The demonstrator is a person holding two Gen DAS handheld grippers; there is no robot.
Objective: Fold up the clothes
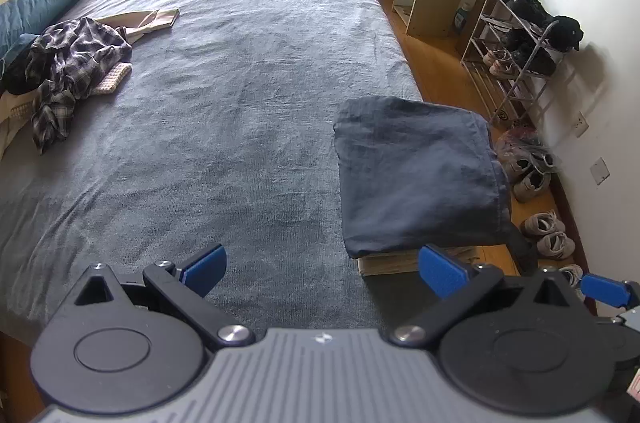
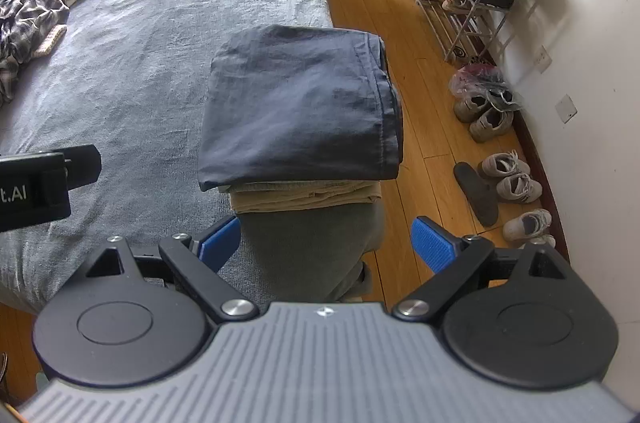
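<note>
Since both jaws stood apart and empty, we had the left gripper (image 1: pixel 322 273) and right gripper (image 2: pixel 326 241) clear of the folded navy garment (image 2: pixel 296 107). It sat atop a tan one (image 2: pixel 308 197) at the bed (image 1: pixel 224 95) corner, probably the done stack; the plaid shirt (image 1: pixel 74 63) lay unfolded far left.

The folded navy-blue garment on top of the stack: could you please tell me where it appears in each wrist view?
Left wrist view: the folded navy-blue garment lies right of centre, at the bed's right edge, above the right blue finger.
Right wrist view: it sits centre frame, atop a folded tan garment.
Shared landmark: the crumpled black-and-white plaid shirt, far left in both.
</note>
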